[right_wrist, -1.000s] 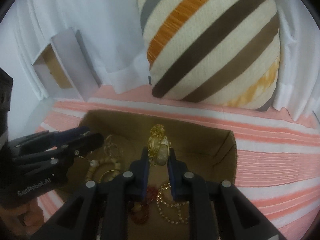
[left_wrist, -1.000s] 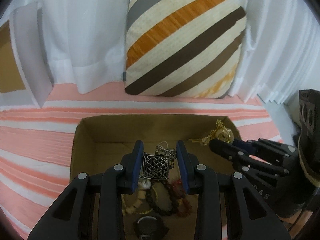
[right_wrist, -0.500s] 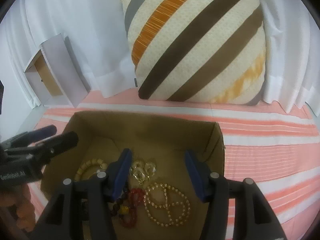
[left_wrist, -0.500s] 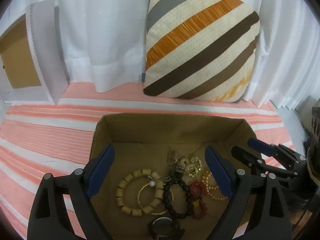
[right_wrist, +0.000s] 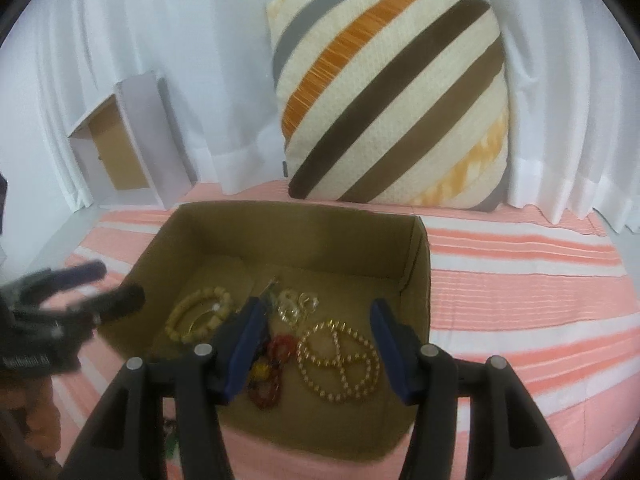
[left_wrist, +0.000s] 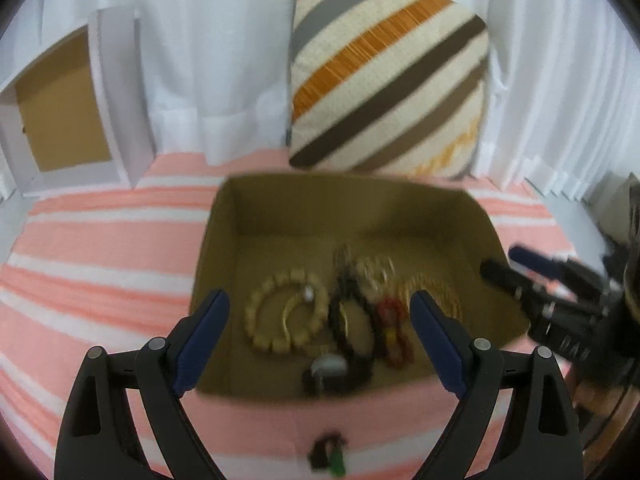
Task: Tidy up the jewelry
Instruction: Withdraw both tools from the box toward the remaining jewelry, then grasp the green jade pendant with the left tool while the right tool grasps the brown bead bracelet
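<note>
both tools empty. left tool point(left_wrist: 320, 312) has its jaws spread wide, blue pads either side of the near half of the cardboard box point(left_wrist: 224, 248); nothing between them. right tool point(right_wrist: 316, 320) also spread wide with nothing held, hanging over the near right part of the box point(right_wrist: 416, 280).

near of the box, on the striped pink-and-white cloth point(left_wrist: 100, 248), a small dark item with a green bit point(left_wrist: 330, 454) lies outside the near wall; blurred, can't tell what it is.

inside the box, all on its floor: a round dark-and-silver piece point(left_wrist: 326, 370) against the near wall; a tan bead bracelet point(left_wrist: 280, 312) in the left part with a thin gold bangle point(left_wrist: 292, 312) lying inside it; a black bead bracelet point(left_wrist: 352, 324) in the middle; a red-and-yellow bead bracelet point(right_wrist: 272, 368) just right of that; a gold bead necklace point(right_wrist: 340, 356) looped in the right part; a small clump of gold and clear pieces point(right_wrist: 298, 304) just behind the red one, toward the box's middle.

the far half of the box floor shows bare cardboard.

behind the box, a striped cushion point(right_wrist: 392, 100) leans on the white curtain point(right_wrist: 180, 60). left of the box and further back, a white box with a brown inside point(left_wrist: 64, 120) stands open on its side.
</note>
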Motion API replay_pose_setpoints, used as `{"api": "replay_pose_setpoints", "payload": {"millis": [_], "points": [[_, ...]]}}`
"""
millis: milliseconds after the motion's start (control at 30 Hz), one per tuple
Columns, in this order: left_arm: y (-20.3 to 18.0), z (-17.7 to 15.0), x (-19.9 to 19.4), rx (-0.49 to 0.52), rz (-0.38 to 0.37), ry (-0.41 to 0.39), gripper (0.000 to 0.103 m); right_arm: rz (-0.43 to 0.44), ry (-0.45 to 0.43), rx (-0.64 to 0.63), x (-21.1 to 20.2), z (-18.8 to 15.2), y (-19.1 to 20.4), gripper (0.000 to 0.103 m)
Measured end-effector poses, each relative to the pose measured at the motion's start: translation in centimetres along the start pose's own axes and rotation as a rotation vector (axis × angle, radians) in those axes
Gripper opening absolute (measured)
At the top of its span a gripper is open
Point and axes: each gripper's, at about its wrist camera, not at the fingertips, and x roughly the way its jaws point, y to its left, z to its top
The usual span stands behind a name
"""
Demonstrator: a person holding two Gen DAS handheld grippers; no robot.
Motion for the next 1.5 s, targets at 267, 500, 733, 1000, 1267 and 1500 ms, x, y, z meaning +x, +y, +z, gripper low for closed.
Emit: {"api": "replay_pose_setpoints", "payload": {"millis": [267, 500, 733, 1000, 1267, 1500], "points": [[-0.6, -7.9, -2.2, 0.058, 0.029, 0.03, 0.093, -0.052, -0.004, -0.052, -3.2, -6.7, 1.4, 0.057], [-1.3, -12.6, -4.5, 0.08, 0.026, 0.033, 0.093, -0.073, -0.024, -0.062, -7.0, -10.7, 1.7, 0.057], [-2.0, -16.1, -6.8, 0.07, 0.0, 0.052, 0.092, -0.078, -0.017, -0.087, -9.9, -14.0, 2.7, 0.057], [-2.2, -20.5, -10.2, 0.081, -0.008, 0.069, 0.093, -0.082, 0.013, -0.104, -13.6, -19.4, 4.3, 0.057], [-1.4, -25.2, -12.3, 0.063, -0.011, 0.045, 0.093, -0.105, 0.036, -0.097, -15.8, -24.5, 4.7, 0.057], [-0.7, -26.2, -10.6, 0.061, 0.004, 0.111, 0.093, -0.104, 0.112, -0.092, -14.1, -26.2, 4.6, 0.057]]}}
